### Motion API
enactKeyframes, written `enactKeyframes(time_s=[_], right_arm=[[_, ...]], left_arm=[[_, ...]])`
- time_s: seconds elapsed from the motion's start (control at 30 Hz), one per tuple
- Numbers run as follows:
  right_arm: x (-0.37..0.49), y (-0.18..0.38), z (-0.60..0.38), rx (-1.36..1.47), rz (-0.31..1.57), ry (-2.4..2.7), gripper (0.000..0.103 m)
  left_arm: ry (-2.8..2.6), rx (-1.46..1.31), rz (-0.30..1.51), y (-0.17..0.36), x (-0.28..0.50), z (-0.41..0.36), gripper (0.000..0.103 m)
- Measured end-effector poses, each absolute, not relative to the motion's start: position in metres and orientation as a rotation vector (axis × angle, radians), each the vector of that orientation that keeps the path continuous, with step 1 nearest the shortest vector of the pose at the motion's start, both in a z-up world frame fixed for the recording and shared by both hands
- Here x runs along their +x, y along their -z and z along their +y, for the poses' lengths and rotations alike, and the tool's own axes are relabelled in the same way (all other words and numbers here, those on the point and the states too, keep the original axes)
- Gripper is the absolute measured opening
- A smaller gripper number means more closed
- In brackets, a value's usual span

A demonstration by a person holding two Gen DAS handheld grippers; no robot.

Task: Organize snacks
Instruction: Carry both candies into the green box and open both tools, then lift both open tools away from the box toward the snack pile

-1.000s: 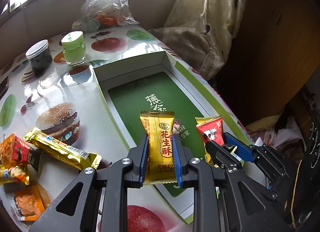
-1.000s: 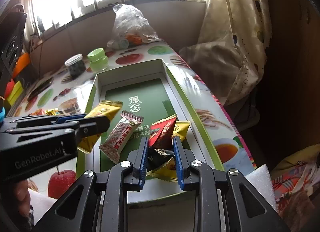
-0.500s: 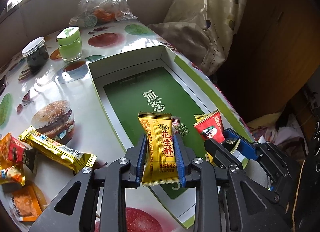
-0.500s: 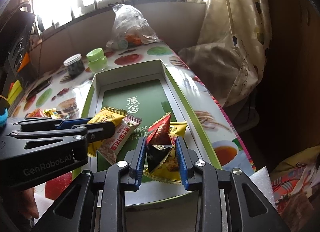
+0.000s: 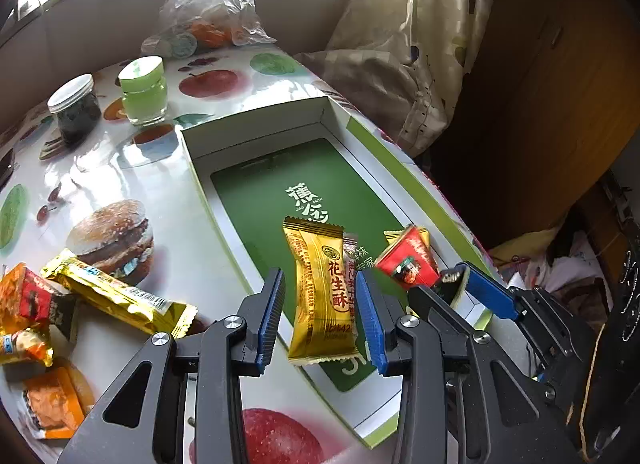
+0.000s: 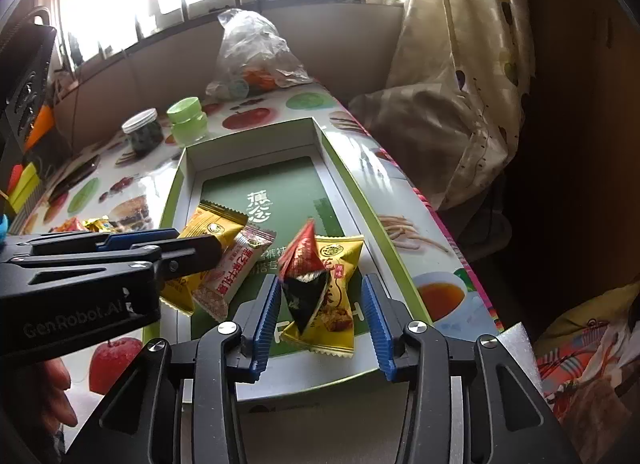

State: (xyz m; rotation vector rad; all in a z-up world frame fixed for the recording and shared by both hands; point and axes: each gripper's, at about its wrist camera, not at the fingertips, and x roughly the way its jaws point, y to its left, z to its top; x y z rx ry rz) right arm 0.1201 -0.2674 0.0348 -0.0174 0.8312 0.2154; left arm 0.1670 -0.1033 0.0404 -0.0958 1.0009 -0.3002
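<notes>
A shallow green-and-white box (image 5: 256, 132) (image 6: 336, 168) lies open on the table. My left gripper (image 5: 320, 312) is open over its near end; a yellow peanut-candy packet (image 5: 322, 292) (image 6: 212, 232) is between the jaws, free of the pads, by a pink-white packet (image 6: 234, 272). My right gripper (image 6: 324, 312) is open; a red-and-black triangular packet (image 6: 304, 276) (image 5: 406, 262) is between its jaws, above another yellow packet (image 6: 336, 300). Several loose snacks lie left of the box: a long gold bar (image 5: 116, 296) and orange packets (image 5: 32, 300).
Two jars, a dark one (image 5: 74, 108) and a green one (image 5: 142, 90), stand at the back of the fruit-print table. A clear plastic bag (image 5: 208, 4) lies behind them. A curtain (image 5: 404, 44) hangs to the right. The table edge runs along the box's right side.
Both grippers have opened. The yellow packet has come free of the left jaws and the red-and-black packet free of the right jaws, both over the box's near end.
</notes>
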Motion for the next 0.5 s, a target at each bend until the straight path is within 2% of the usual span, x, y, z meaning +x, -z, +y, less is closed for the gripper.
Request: enactKeyframes(time_s=[0.5], right_arm=[[0.108, -0.045, -0.266, -0.012, 0.813, -0.196, 0.045]], left_arm=[[0.282, -0.1, 0.954, -0.057, 0.147, -0.094, 0.039]])
